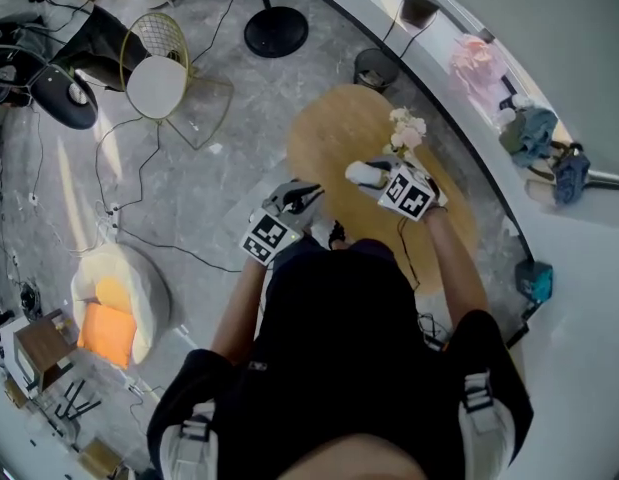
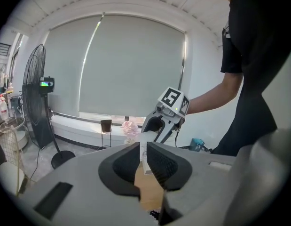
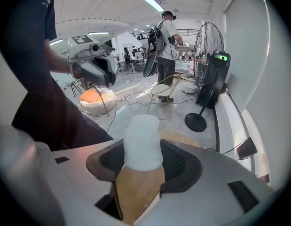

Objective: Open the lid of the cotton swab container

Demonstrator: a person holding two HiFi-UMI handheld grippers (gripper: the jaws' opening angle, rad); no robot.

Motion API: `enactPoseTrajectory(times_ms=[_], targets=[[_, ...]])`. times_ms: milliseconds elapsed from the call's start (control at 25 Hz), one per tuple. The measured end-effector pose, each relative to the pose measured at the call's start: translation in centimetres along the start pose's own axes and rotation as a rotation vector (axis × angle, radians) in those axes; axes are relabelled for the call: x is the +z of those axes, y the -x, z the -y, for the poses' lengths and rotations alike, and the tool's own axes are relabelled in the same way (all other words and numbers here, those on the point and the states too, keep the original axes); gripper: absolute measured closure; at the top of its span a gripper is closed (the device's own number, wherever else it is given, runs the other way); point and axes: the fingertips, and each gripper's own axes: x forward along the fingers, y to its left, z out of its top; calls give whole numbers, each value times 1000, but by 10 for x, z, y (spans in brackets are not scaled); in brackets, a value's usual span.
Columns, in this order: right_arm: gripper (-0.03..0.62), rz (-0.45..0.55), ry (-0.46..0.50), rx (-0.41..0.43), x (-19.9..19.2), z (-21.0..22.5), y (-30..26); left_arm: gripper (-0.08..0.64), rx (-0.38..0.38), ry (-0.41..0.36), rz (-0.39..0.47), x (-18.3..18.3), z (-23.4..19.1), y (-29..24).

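Note:
The cotton swab container (image 1: 361,175) is a white frosted cylinder, held above the round wooden table (image 1: 339,138). My right gripper (image 1: 375,172) is shut on it. In the right gripper view the container (image 3: 143,140) stands up between the jaws of that gripper (image 3: 143,163), and its top looks closed. My left gripper (image 1: 307,196) hangs to the left of the container, apart from it. In its own view, the left gripper (image 2: 144,157) has its jaws almost together with nothing between them. Through the slim gap I see the container (image 2: 145,137) in the right gripper (image 2: 153,129).
A bunch of pale flowers (image 1: 407,126) stands on the far side of the table. A standing fan's base (image 1: 276,31), a wire chair (image 1: 159,68) and a cushioned seat (image 1: 114,308) stand on the floor to the left, with cables (image 1: 159,238) trailing between them. A curved white ledge (image 1: 549,218) runs on the right.

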Motion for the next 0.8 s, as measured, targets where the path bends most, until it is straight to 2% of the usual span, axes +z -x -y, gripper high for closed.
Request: enactPoseTrajectory(times_ms=[280,520,800], targets=[[382,14,54,42,28,-22,19,432,-62,-17,1,-1,5,8],[382,27,52,30,75,-31,33,325,-212,-32,-61,-9,5,17],[382,61,76,56,128,-58,33,277,-287,-70,-54,-11,-7,28]])
